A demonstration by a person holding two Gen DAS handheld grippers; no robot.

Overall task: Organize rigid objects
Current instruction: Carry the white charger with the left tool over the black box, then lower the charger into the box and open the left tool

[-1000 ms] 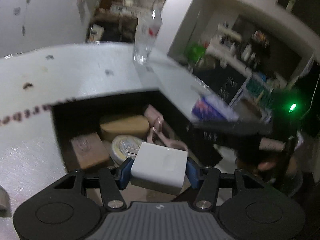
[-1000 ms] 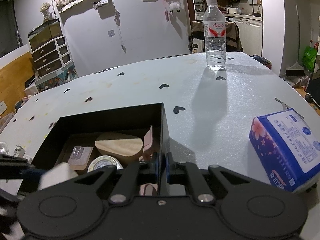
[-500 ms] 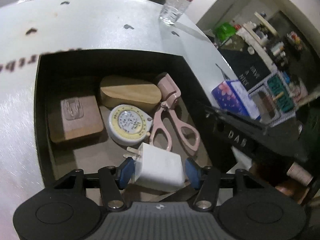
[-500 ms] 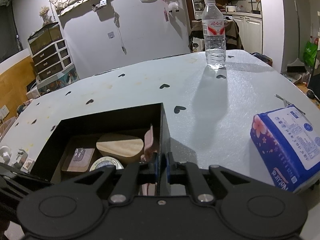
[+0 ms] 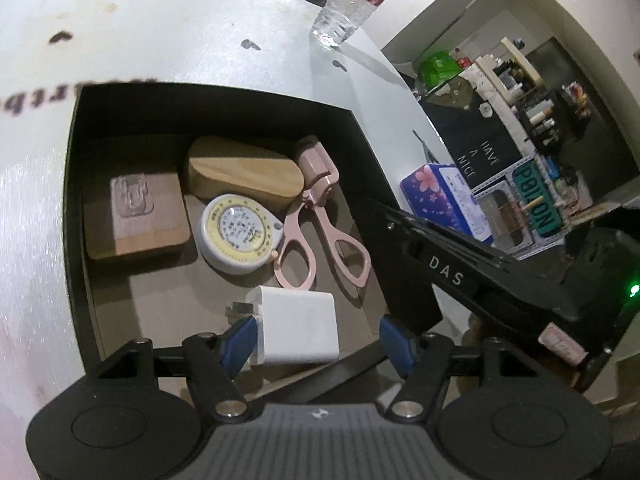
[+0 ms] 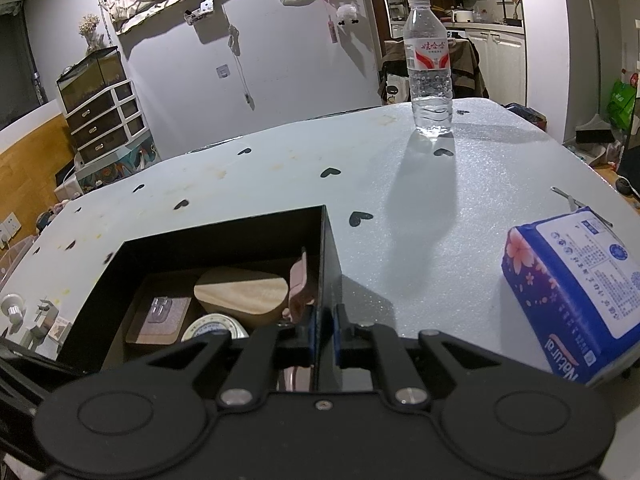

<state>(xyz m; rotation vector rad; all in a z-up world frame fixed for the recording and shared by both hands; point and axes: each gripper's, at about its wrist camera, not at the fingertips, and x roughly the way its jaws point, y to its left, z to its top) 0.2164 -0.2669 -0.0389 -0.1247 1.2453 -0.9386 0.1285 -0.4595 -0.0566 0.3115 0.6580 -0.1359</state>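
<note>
The white square plug-in charger block (image 5: 296,326) lies on the brown floor of the black open-topped box (image 5: 80,128), at the near end, with its metal prongs pointing left. It sits between the blue pads of your left gripper (image 5: 316,344). The left pad (image 5: 239,342) is at the block's edge, the right pad (image 5: 394,342) stands clear of it with a gap, and the jaws are opening, so the block is no longer squeezed.

Just beyond the block lie the pink scissor-handled eyelash curler (image 5: 320,220) and the round white-and-yellow tape measure (image 5: 238,234), which touches the curler's left handle. Behind the tape measure is a rounded pale wooden block (image 5: 244,172). To its left, a flat wooden coaster (image 5: 138,216) carries a clear plastic hook (image 5: 132,196).

Your right gripper (image 6: 324,334) is closed on the box's thin right wall (image 6: 329,264), one blue pad on each side of it.

The box rests on a pale grey table with black heart marks (image 6: 360,168). A clear plastic water bottle with a red label (image 6: 430,68) stands upright near the far edge, well apart from the box. A blue floral tissue pack (image 6: 572,280) lies at the right edge.
</note>
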